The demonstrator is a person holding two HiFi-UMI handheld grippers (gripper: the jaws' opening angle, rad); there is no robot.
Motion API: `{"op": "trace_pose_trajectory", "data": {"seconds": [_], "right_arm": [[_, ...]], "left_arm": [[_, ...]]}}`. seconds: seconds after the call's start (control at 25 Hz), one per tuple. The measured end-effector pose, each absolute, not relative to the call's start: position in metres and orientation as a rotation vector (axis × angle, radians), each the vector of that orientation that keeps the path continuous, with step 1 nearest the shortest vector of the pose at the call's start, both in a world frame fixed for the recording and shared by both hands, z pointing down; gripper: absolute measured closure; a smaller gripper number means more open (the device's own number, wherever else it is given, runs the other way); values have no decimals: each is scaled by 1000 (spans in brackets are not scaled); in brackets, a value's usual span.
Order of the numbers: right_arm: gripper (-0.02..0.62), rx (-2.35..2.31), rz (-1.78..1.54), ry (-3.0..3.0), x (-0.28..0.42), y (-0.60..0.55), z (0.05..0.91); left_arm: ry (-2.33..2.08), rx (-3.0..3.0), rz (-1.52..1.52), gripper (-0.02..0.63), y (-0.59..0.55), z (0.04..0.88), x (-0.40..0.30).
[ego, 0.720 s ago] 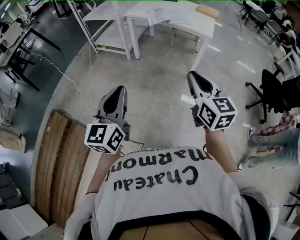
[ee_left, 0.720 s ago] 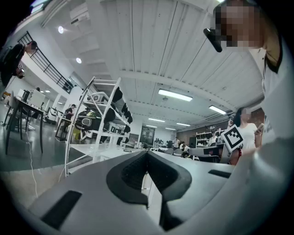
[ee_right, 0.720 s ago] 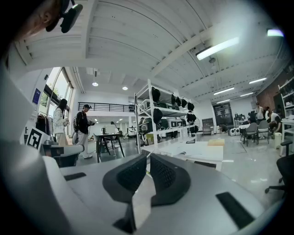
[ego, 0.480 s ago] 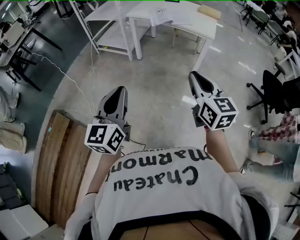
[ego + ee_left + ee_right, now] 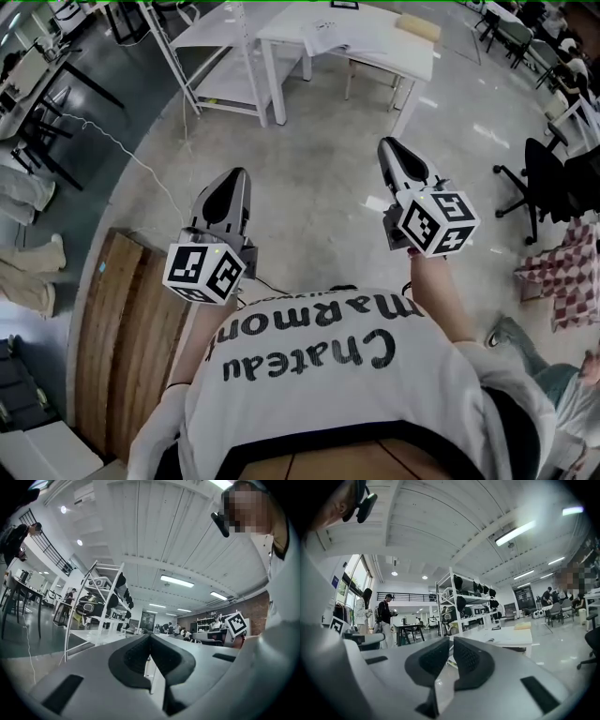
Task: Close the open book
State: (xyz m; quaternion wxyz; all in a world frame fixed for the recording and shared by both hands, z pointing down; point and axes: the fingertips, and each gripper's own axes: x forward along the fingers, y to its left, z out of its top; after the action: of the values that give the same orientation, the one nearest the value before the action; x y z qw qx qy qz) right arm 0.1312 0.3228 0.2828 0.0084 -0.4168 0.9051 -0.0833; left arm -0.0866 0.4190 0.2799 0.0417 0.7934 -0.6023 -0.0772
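Approach step judged in hand: book (image 5: 339, 37) seen lying open on desk (image 5: 403, 58), well apart. Clenched, empty: left hand-held gripper (image 5: 232, 183), right hand-held gripper (image 5: 391, 152). Next: desk to be reached, cover folded over.

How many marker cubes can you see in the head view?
2. The left cube sits on the left gripper, lower left of centre; the right cube sits on the right gripper, right of centre. None seems hidden.
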Motion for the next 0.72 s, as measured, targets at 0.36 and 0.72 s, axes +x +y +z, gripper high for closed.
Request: {"op": "trace_pose_trajectory", "data": {"seconds": [0.36, 0.72], "right_arm": [[550, -1404, -312, 2873, 122, 304, 306], [549, -1373, -417, 2854, 115, 216, 321]], "left_arm": [[-1762, 2387, -215, 583, 392, 299, -99], [-1772, 2370, -254, 583, 309, 304, -107]]}}
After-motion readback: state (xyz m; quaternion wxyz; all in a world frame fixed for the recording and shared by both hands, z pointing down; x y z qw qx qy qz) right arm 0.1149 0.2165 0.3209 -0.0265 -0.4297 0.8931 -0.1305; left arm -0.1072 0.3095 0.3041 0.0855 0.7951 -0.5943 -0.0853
